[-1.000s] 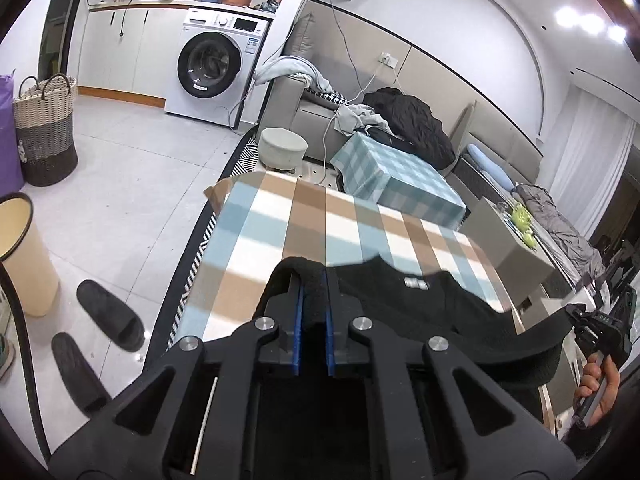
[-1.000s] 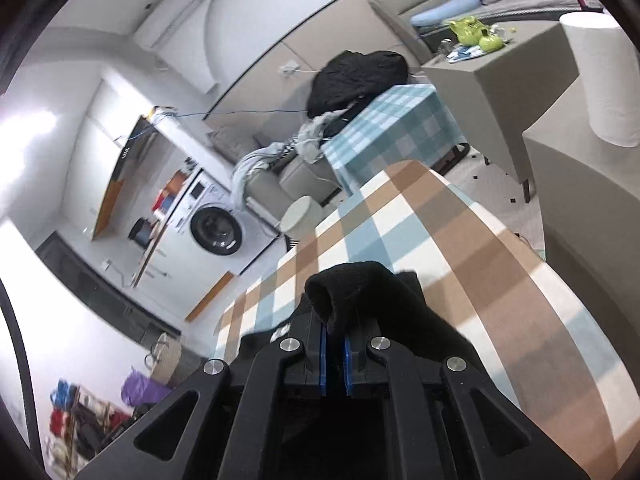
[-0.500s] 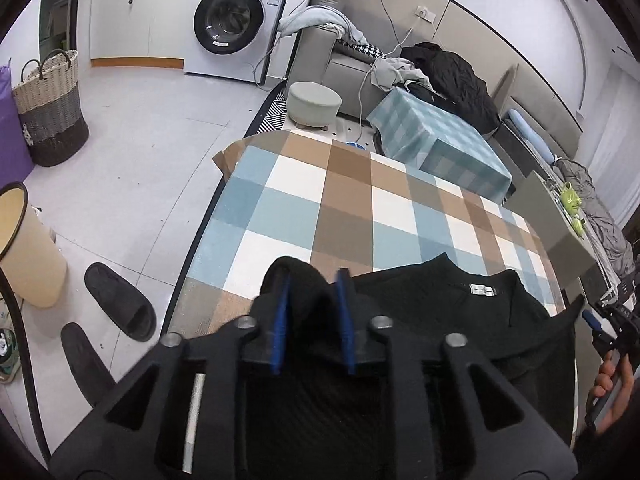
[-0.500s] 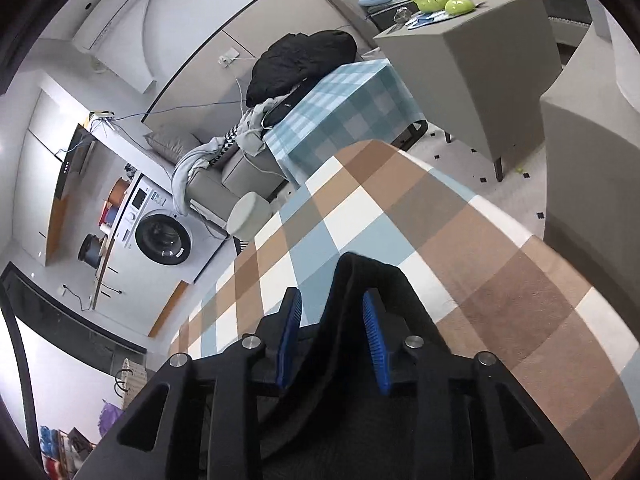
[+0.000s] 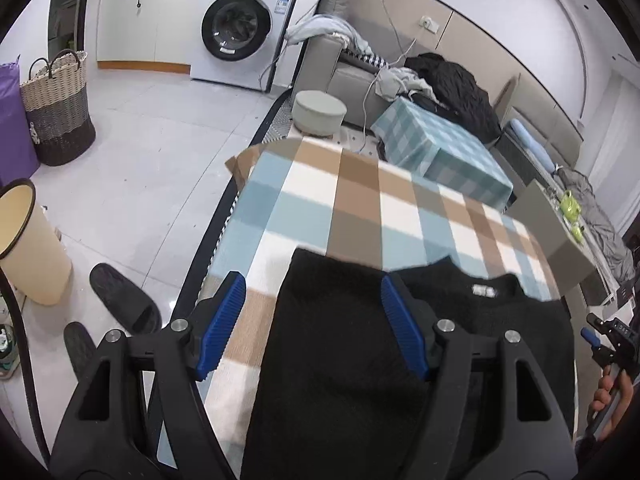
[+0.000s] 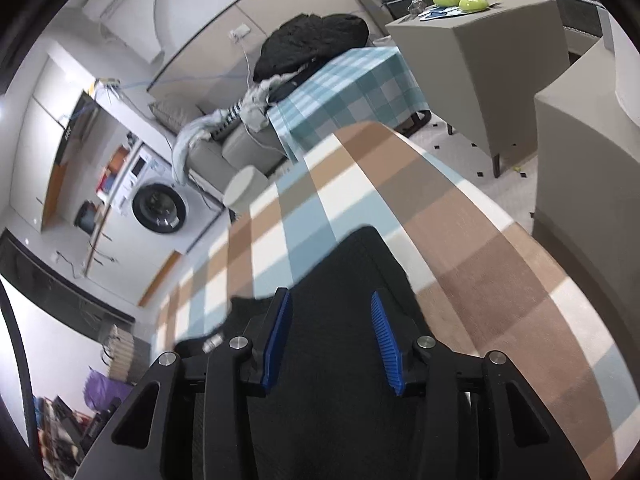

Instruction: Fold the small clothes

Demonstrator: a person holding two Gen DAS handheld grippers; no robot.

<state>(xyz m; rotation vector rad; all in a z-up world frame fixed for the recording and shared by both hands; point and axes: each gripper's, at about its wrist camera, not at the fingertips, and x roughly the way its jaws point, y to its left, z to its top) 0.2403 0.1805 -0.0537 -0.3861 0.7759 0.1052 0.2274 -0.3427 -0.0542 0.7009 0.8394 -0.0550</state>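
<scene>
A black knit garment (image 5: 344, 344) lies flat on the checked table (image 5: 360, 200), its neck label (image 5: 483, 290) toward the far side. My left gripper (image 5: 312, 292) is open, its blue pads either side of the garment's left shoulder part, holding nothing. My right gripper (image 6: 328, 312) is open above the garment's right sleeve (image 6: 360, 268), which lies on the checked table (image 6: 460, 240). The right gripper also shows at the right edge of the left wrist view (image 5: 600, 336), held by a hand.
Slippers (image 5: 124, 304) and a cream bin (image 5: 28, 244) stand on the floor left of the table. A woven basket (image 5: 60, 108), washing machine (image 5: 240, 28), round stool (image 5: 318, 112), second checked table (image 5: 440, 152) and grey cabinets (image 6: 480, 60) surround it.
Both grippers were shut on the garment a second ago; both opened and released it. The cloth has dropped flat onto the table, and both grippers have pulled back slightly.
</scene>
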